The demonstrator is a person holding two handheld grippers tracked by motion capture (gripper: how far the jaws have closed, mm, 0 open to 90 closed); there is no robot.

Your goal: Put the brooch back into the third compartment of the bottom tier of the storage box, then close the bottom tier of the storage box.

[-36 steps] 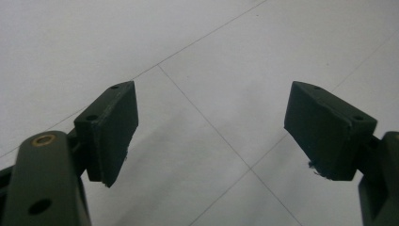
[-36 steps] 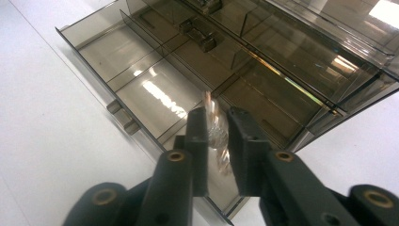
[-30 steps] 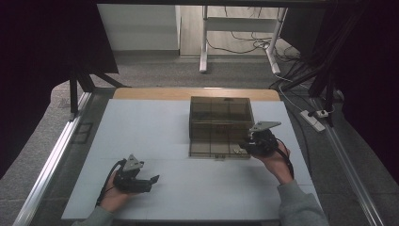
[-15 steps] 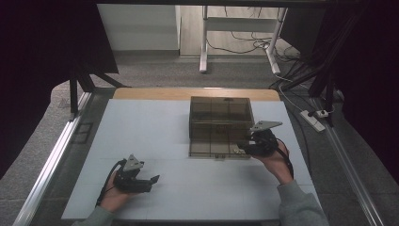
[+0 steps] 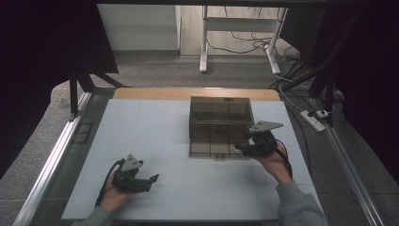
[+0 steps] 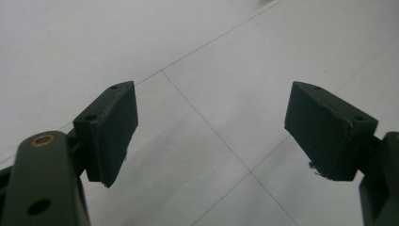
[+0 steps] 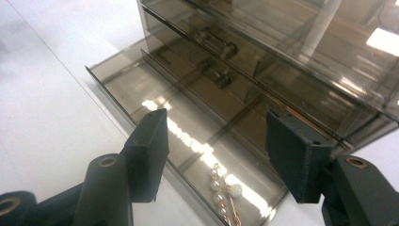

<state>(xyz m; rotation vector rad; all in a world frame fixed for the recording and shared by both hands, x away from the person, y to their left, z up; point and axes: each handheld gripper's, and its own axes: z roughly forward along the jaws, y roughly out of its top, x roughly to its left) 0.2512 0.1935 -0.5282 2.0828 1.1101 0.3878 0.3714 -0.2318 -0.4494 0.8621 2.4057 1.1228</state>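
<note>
- Right gripper (image 7: 214, 155) jaws have just been opening, nothing between them, over the pearl-and-gold jewellery piece (image 7: 223, 193) in the smoky clear plastic drawer box's (image 5: 219, 125) pulled-out bottom drawer (image 7: 188, 141) — likely a release.
- Left gripper (image 6: 211, 136) gapes empty near the counter's (image 5: 155, 127) front-left corner.

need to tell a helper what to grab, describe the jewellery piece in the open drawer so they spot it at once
Start at the smoky see-through drawer box on the white table. Its bottom drawer is pulled out toward the right gripper, whose fingers have just been opening above it. In the divided compartment nearest that gripper lies the pearl piece: a short row of white beads with a sparkly ball on a thin rose-gold wire, alone in the drawer.
</note>
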